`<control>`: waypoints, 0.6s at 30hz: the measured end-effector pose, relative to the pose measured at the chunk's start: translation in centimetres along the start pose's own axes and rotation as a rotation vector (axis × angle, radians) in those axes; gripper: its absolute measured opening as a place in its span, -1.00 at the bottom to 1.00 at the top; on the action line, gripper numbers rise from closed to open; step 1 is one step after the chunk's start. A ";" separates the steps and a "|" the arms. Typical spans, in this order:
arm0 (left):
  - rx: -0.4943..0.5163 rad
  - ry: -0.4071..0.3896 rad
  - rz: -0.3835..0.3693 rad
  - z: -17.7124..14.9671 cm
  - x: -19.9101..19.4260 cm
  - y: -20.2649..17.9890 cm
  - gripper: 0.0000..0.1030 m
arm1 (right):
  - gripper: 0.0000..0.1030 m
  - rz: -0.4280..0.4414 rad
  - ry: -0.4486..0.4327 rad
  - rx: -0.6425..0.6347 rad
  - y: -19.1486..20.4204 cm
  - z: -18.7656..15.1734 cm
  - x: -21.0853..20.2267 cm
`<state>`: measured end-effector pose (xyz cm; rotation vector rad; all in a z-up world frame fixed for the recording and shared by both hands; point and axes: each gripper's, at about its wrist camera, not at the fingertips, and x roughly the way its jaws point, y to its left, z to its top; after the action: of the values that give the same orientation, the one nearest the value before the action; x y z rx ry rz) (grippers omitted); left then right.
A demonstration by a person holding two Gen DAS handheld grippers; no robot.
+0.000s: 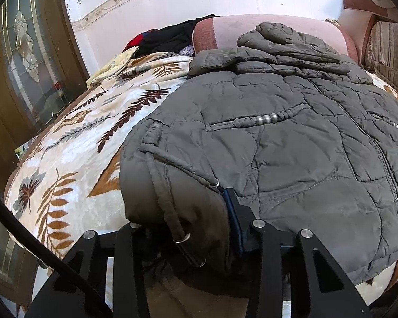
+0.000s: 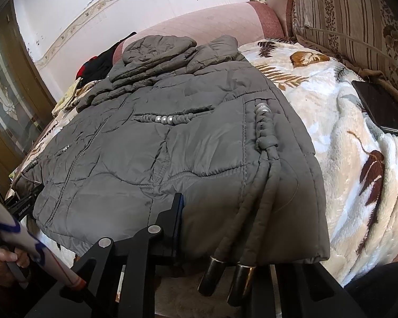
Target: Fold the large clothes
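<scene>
Jacket (image 1: pixel 291 145), grey and quilted, is lying spread front-up on a leaf-print blanket (image 1: pixel 74 143), its hem nearest both grippers and hanging slightly over the near edge of the blanket.

Left gripper (image 1: pixel 185 238): it is biting the hem's corner, with bunched grey cloth and a cord with metal rings filling the gap between its fingers. The blue-padded finger (image 1: pixel 234 222) is lying against the cloth; the other finger is mostly hidden under the fold. Pinching the hem, as far as can be seen.

Right gripper (image 2: pixel 220 228): one finger, edged in blue, is resting on top of the hem at its other corner; the opposite finger is hidden below the cloth. The jaws are narrow with the hem between them, apparently pinching it. Just to the outer side of that finger, two drawcords (image 2: pixel 241 238) with dark metal tips are dangling over the hem edge. At the low inner side of this view, a hand (image 2: pixel 2 262) is gripping the other tool's handle.

Farther ahead of both grippers: beaded pocket trims (image 2: pixel 164 119) midway up the jacket, then the folded sleeves and hood (image 2: pixel 156 50) at the far end, lying against a pink cushion (image 1: pixel 225 30). Beyond the left gripper's outer side, dark clothes (image 1: pixel 169 38) are piled. Beyond the right gripper's outer side, a dark phone (image 2: pixel 382 106) is resting on the blanket by a striped cushion (image 2: pixel 353 21).
</scene>
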<state>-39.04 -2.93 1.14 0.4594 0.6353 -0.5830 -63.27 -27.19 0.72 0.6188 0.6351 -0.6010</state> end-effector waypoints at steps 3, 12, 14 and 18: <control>-0.002 -0.005 -0.004 0.0 -0.1 0.0 -0.36 | -0.56 0.002 -0.003 0.000 0.0 0.0 -0.1; -0.016 -0.010 -0.013 0.1 -0.3 0.4 -0.44 | -0.59 0.008 -0.015 0.002 0.0 0.0 -0.4; -0.016 -0.010 -0.013 0.1 -0.3 0.4 -0.44 | -0.59 0.009 -0.015 0.002 0.0 0.0 -0.4; -0.016 -0.011 -0.014 0.0 -0.3 0.4 -0.45 | -0.59 0.008 -0.016 0.001 0.0 0.0 -0.4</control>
<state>-38.97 -2.53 1.48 0.4370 0.6326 -0.5927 -63.49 -27.09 0.99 0.6169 0.6173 -0.5979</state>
